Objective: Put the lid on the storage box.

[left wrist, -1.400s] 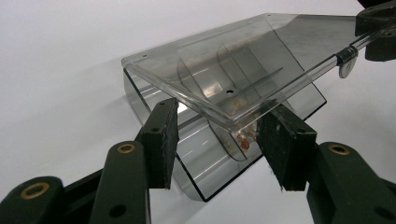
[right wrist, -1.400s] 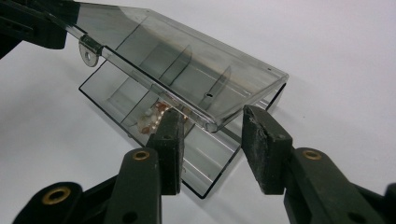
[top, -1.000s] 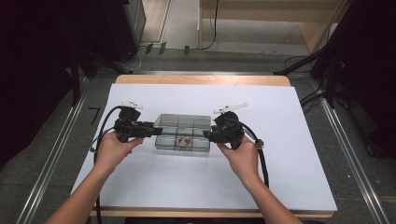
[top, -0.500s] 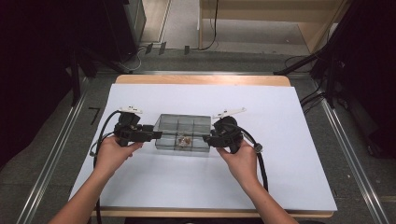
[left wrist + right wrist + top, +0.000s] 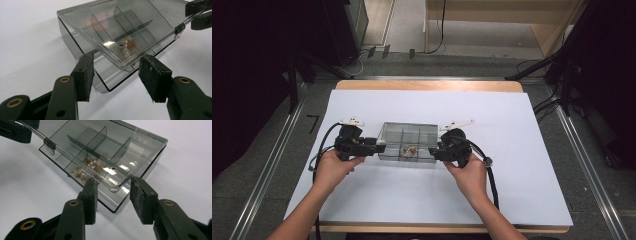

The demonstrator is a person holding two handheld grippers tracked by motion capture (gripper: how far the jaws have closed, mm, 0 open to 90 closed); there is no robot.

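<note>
Left pads (image 5: 86, 76): your left gripper (image 5: 116, 76) stood wide, its jaws having just been opening; the near corner of the lid (image 5: 110, 27) lay between the pads, but neither pad pressed on it.
Right pads (image 5: 141, 200): your right gripper (image 5: 112, 200) stood about half open, straddling the lid's other front corner; a gap showed on each side, so nothing was gripped.
Hands: in the high view your left gripper (image 5: 357, 145) sat at the box's left end and your right gripper (image 5: 452, 148) at its right end, both level and pointing inward.
Step in hand: it looked like working the lid of the box (image 5: 408, 142), open or shut; from these angles I could not tell which way you meant it to go.
Doing it well: you needed to move both corners evenly, since an uneven push would twist the thin lid on its hinge; you needed to keep the base flat so the beads stayed in their cell.
Box, place: it lay on the white sheet (image 5: 512, 190), near the table's middle, between your grippers.
Box, look: smoky clear plastic, rectangular, split by dividers into six cells; the lid was raised and tilted above the base.
Beads (image 5: 87, 167): small amber and pale pieces, heaped in one front cell.
</note>
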